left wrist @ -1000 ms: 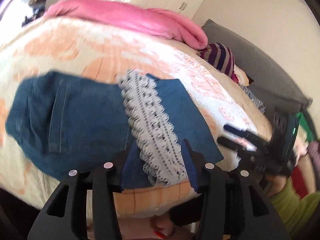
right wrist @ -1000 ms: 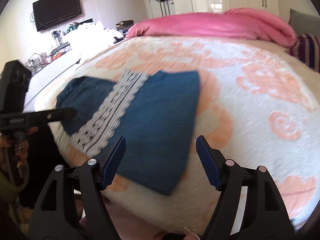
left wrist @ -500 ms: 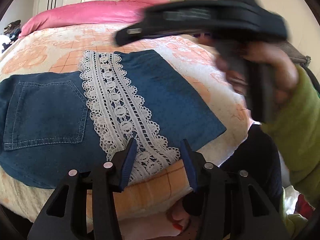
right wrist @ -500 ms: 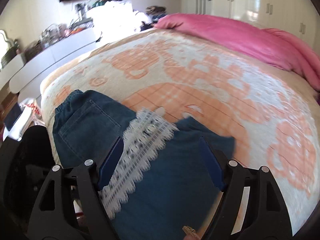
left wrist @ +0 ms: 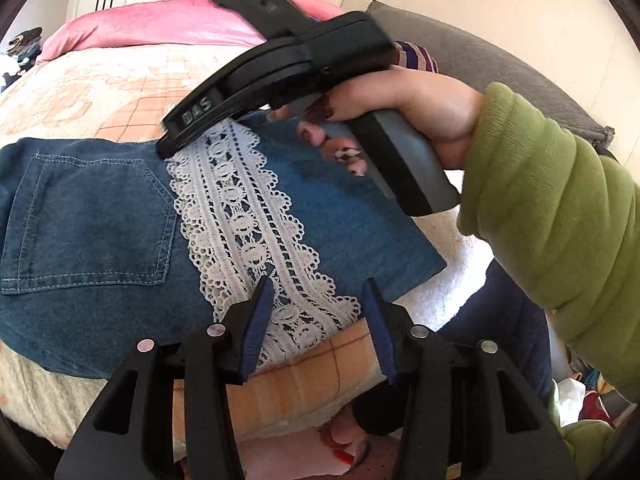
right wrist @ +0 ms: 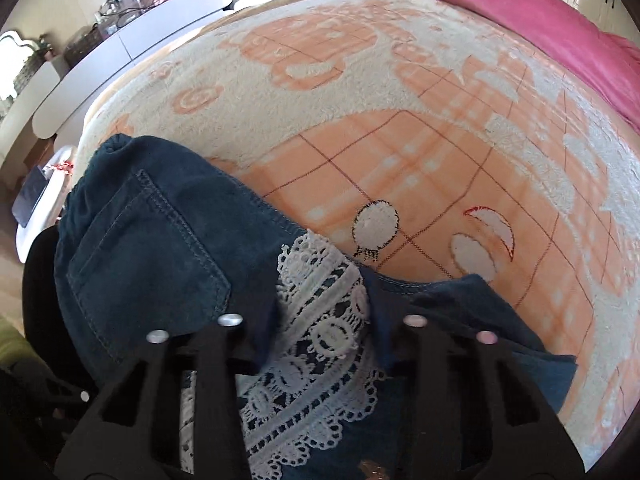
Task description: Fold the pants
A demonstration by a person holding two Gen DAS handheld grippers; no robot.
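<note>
Here your pants (left wrist: 100,216) are lying folded on the bed (right wrist: 400,92), near its front edge, lace band (left wrist: 248,232) across the denim. Your left hand-held gripper (left wrist: 316,320) is hovering over the lace's near end, jaws apart and gripping nothing. Your right hand-held gripper (right wrist: 320,320) is pressing low onto the lace's far end; I cannot tell how far it is parted. The left view is showing your right hand (left wrist: 404,104) blocking the pants' far corner. The right view alone is showing a white dresser (right wrist: 132,36). A pink duvet (left wrist: 152,28) is lying at the head.
</note>
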